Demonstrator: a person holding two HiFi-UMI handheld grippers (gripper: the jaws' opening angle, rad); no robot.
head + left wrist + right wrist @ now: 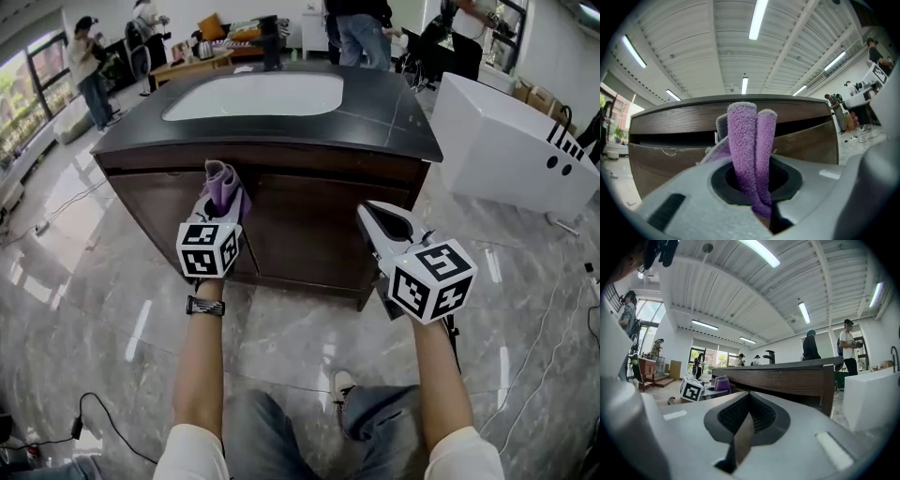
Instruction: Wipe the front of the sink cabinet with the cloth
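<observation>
— Nearest first: what are the tongs doing?
— The left gripper (757,185) pinches a fluffy purple terry cloth (745,140), which stands up in two soft lobes. The right gripper (743,420) has its ribbed dark pads pressed together on nothing. The left cube (209,249) and the right cube (431,279) bear black-and-white square markers.
— Where is the cloth?
— Up at the front of the dark brown wooden sink cabinet (309,220), just under the top's edge. I cannot tell whether it touches.
— Beyond that?
— A black veined countertop (384,108) holds a rounded white basin (258,94).
</observation>
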